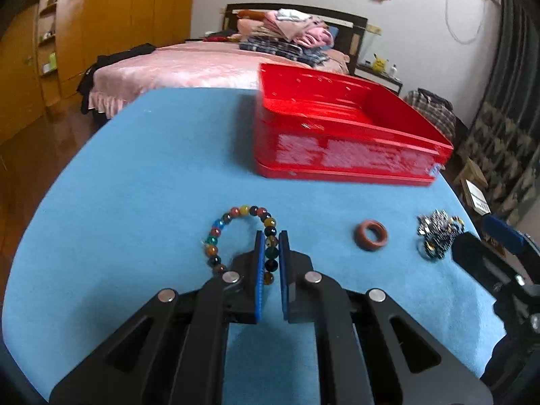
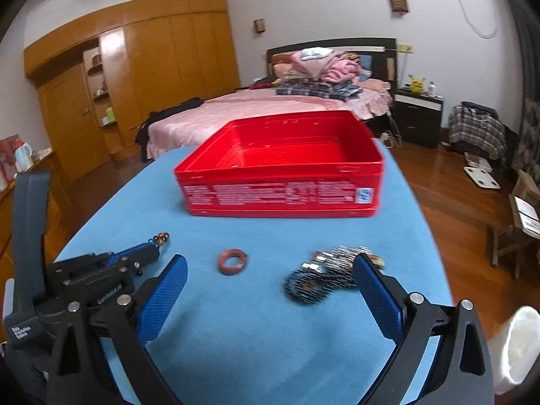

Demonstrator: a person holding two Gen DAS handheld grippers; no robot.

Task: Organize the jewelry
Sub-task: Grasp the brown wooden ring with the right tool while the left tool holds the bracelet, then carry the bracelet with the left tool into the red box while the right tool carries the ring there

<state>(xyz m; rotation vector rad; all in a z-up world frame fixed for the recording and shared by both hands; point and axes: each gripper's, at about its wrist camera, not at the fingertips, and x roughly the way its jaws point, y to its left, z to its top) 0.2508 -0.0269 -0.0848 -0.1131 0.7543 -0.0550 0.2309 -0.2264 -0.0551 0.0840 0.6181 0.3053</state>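
Three jewelry items on the blue table [image 1: 118,185] — one bead bracelet [image 1: 236,233], one brown ring [image 1: 370,235], one silvery tangle [image 1: 437,233]. One red box [image 1: 337,125] sits beyond them, open. Left tool [image 1: 271,236] is clamped on the bracelet's right side. Right tool [image 2: 270,266] is spread wide — the tangle [image 2: 324,278] lies just beside its right finger, the ring [image 2: 232,260] beyond its gap.

Multicoloured bead bracelet [image 1: 243,236] lies flat, one side pinched between the left gripper's fingers [image 1: 260,263]; brown ring [image 1: 371,234] rightward
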